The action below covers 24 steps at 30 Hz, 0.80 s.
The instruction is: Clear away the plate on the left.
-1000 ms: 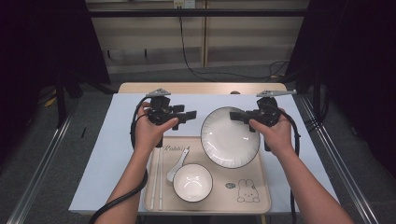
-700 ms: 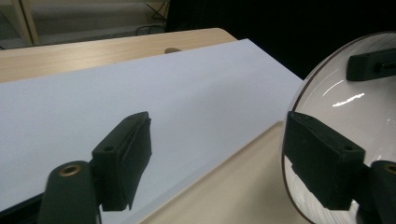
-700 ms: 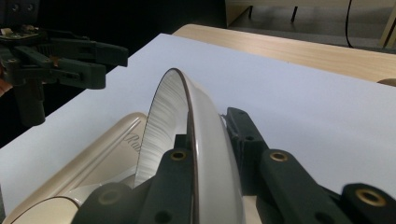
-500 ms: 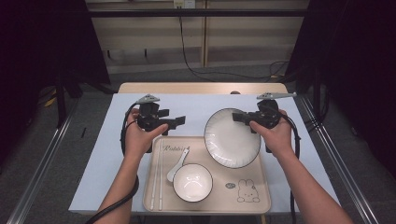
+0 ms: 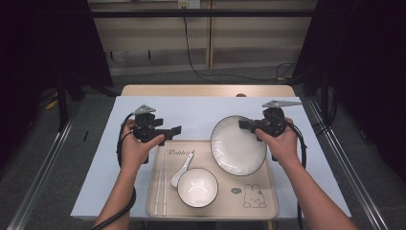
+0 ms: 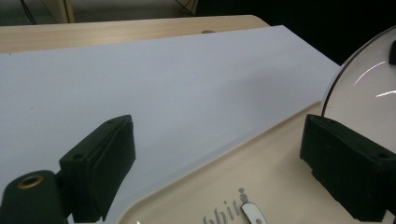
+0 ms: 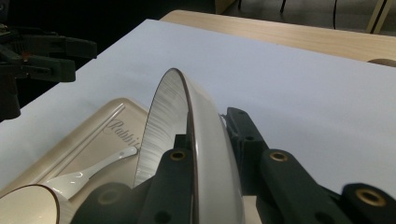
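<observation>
A white plate with a dark rim (image 5: 238, 145) (image 7: 168, 107) hangs tilted over the far right part of the beige tray (image 5: 261, 211). My right gripper (image 5: 249, 125) (image 7: 205, 144) is shut on the plate's far right rim. My left gripper (image 5: 174, 129) (image 6: 217, 137) hovers over the tray's far left corner. Its jaws have just been opening and stand open with nothing between them. The plate's edge (image 6: 369, 79) shows to the right in the left gripper view.
On the tray lie a white bowl (image 5: 197, 187), a white spoon (image 5: 181, 170) and a pair of chopsticks (image 5: 160, 184). The tray sits on a pale cloth (image 5: 191, 112) over a wooden table (image 5: 206, 90). Metal rails run along both sides.
My left gripper has drawn leftward away from the plate's left rim and sunk a little, and its jaws have spread wider. The right gripper and the plate have stayed put.
</observation>
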Motion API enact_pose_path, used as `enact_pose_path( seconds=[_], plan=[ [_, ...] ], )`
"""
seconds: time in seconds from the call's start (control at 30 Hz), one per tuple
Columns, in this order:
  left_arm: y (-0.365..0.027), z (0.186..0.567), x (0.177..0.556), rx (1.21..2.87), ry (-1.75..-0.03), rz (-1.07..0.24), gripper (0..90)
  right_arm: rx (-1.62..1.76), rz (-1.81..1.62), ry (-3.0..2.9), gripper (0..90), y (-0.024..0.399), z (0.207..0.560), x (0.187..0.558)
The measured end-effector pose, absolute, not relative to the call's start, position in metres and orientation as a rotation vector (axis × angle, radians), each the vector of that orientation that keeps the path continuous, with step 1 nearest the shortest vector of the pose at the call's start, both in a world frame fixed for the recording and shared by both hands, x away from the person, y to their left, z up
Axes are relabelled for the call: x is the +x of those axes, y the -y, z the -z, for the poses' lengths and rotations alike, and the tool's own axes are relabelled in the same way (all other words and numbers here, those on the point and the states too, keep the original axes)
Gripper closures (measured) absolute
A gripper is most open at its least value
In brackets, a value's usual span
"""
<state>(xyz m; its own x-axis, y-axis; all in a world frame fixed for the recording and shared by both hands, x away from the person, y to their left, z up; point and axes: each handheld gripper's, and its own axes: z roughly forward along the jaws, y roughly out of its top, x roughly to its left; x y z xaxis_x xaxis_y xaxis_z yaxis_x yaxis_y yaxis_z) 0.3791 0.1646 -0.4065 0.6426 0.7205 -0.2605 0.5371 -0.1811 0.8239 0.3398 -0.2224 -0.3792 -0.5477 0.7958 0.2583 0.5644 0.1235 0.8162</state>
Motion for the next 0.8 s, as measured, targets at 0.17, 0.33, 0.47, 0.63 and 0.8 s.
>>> enact_pose_path(
  seconds=[0.17, 0.33, 0.47, 0.63, 0.8],
  plan=[
    [-0.168, 0.411, 0.377, 1.831, -1.025, -0.231, 9.0, 1.344, -1.387, -2.159, 80.8, 0.221, 0.381, 0.339],
    [-0.173, 0.415, 0.373, 1.827, -1.021, -0.239, 8.4, 1.353, -1.389, -2.154, 80.8, 0.22, 0.383, 0.34],
    [-0.177, 0.418, 0.371, 1.819, -1.029, -0.24, 8.3, 1.364, -1.395, -2.154, 80.8, 0.22, 0.385, 0.34],
    [-0.179, 0.417, 0.369, 1.823, -1.03, -0.25, 8.3, 1.362, -1.381, -2.155, 80.7, 0.218, 0.388, 0.341],
    [-0.181, 0.418, 0.368, 1.812, -1.035, -0.252, 8.2, 1.376, -1.386, -2.146, 80.7, 0.216, 0.39, 0.342]
  ],
)
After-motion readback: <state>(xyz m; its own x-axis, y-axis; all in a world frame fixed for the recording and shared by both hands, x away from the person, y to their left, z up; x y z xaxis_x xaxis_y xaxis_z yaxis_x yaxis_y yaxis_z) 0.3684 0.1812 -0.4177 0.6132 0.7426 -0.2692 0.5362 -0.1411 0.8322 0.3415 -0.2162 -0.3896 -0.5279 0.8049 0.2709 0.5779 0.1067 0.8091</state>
